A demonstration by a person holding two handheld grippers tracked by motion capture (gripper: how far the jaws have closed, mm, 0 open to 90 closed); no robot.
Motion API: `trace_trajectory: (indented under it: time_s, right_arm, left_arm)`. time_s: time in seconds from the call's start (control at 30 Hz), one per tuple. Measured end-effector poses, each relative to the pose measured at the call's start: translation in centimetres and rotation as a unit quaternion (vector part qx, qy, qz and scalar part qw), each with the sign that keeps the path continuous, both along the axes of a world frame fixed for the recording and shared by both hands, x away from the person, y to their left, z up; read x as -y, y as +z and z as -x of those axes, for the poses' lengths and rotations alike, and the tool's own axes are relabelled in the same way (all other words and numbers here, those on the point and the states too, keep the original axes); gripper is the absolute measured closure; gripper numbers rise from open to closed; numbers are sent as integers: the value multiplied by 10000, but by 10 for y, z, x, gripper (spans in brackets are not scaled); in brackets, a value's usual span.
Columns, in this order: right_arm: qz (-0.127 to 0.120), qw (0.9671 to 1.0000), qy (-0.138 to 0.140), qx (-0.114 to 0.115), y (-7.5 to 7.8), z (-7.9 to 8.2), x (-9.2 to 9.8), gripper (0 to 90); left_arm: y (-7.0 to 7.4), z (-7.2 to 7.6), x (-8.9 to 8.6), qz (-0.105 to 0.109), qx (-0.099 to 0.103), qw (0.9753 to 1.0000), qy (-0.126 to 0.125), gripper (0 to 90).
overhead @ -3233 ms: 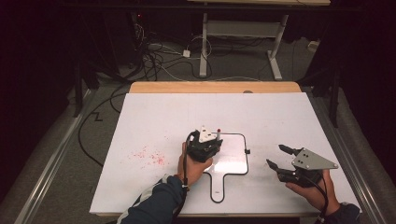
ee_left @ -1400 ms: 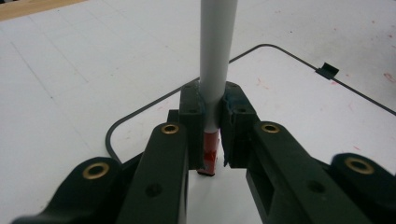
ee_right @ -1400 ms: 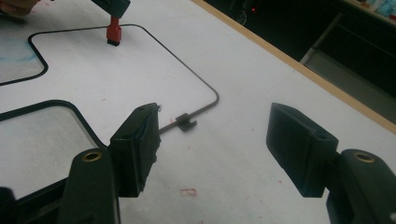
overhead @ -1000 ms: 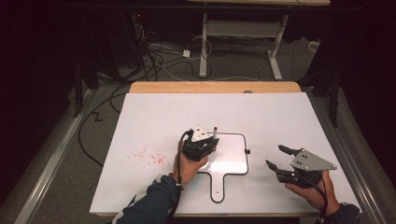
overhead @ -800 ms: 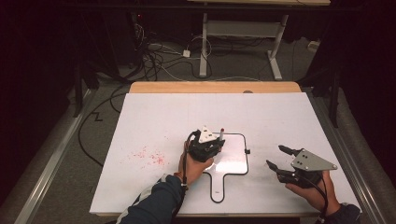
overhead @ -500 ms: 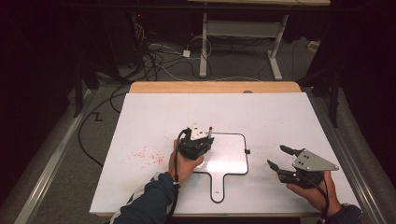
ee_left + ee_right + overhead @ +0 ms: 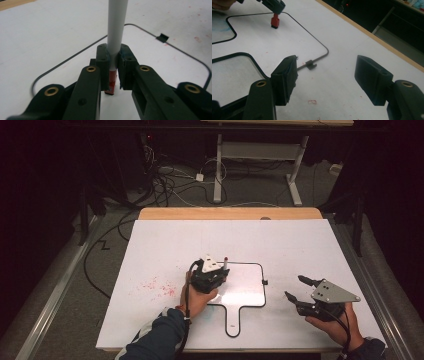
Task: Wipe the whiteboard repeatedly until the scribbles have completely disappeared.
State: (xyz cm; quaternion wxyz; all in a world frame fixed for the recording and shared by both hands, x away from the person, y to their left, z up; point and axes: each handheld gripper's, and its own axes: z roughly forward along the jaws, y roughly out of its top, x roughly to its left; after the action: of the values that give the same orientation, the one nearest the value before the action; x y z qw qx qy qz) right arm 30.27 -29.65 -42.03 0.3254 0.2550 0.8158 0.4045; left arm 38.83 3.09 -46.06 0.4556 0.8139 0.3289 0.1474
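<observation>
A marker [image 7: 117, 30] with a white barrel and a red end stands clamped between the jaws of my left gripper [image 7: 113, 57]. That gripper [image 7: 215, 272] hovers over the upper left corner of a paddle-shaped black outline [image 7: 245, 264] on the white board. In the right gripper view the marker's red end [image 7: 275, 22] sits at or just above the board, under the left gripper [image 7: 273, 5]. My right gripper [image 7: 294, 286] rests to the right of the outline, open and empty [image 7: 328, 75], pointing toward a small black clip [image 7: 310, 65] on the outline's edge.
The white board [image 7: 310, 245] covers a wooden table whose edge [image 7: 230, 213] shows at the back. Red specks [image 7: 155, 287] mark the board left of the left hand. Cables and desk legs lie on the floor beyond.
The left gripper with the marker has shifted slightly back and forth over the outline's upper left corner, ending a little to the right. The right gripper has stayed put.
</observation>
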Motion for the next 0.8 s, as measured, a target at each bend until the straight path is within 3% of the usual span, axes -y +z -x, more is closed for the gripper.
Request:
trace_trajectory:
  time_s: [0.2, 0.33, 0.6, 0.7, 0.8]
  right_arm:
    - [-7, 10000, -12, -11, 0, 0, 1, 356]
    - [-25, 10000, -22, -5, 0, 1, 3, 356]
    - [-28, 10000, -43, 8, 1, 2, 4, 356]
    - [-13, 10000, -28, 12, 1, 2, 3, 356]
    - [-16, 10000, -23, 4, 0, 1, 4, 355]
  left_arm:
    - [2, 0, 44, 1, -29, 9993, -383, 787]
    - [4, 9, 66, -87, -14, 9977, -669, 788]
    - [3, 16, 88, 34, -62, 9955, -947, 788]
    - [4, 21, 94, -68, 24, 9945, -1049, 788]
    - [4, 21, 88, -109, 37, 9945, -1042, 788]
